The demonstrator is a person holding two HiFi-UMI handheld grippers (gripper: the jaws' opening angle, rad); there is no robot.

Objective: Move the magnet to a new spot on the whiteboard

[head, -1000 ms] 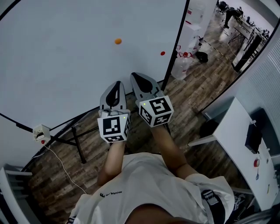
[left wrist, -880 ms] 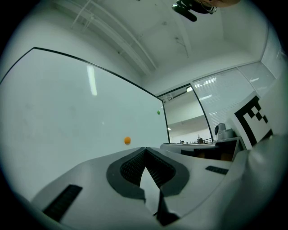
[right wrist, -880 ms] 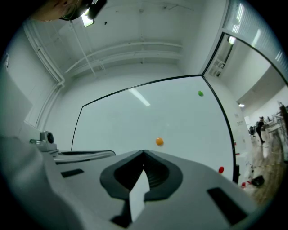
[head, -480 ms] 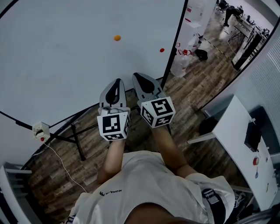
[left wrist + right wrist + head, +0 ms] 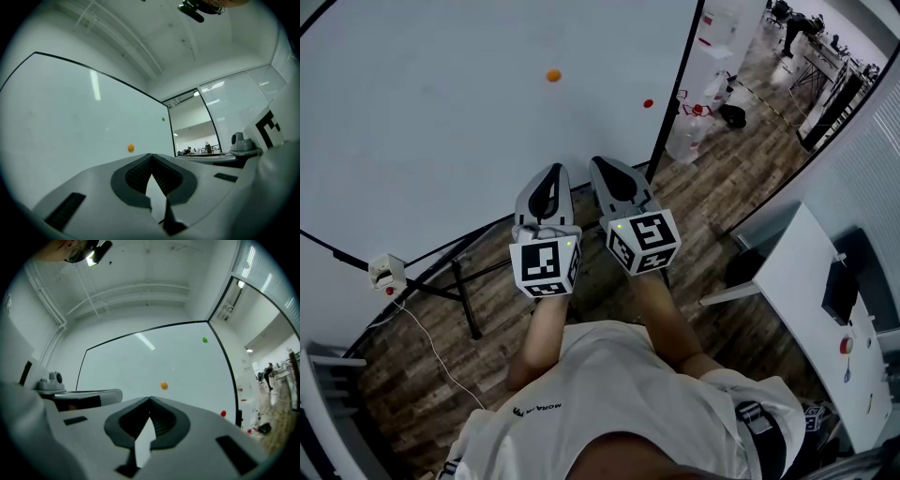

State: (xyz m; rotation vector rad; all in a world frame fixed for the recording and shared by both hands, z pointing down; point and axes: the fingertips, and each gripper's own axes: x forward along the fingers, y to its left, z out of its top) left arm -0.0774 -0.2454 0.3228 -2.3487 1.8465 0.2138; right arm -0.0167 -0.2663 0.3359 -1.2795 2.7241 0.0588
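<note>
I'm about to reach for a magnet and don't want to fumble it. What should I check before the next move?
1. Right tongs empty: ok, jaws together, nothing between.
2. Left tongs empty: ok, jaws together.
3. Jaws open for a grab: not ok.
4. Orange magnet on whiteboard, unobstructed: ok.
5. Which magnet is meant, orange, red magnet or green magnet: cannot tell.
6. Bare board for a new spot: ok.

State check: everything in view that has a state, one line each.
left tool, shut, empty, clear of the whiteboard
right tool, shut, empty, clear of the whiteboard
orange magnet, stuck on whiteboard, untouched
red magnet, stuck on whiteboard near its right edge
green magnet, stuck on whiteboard, high up
</note>
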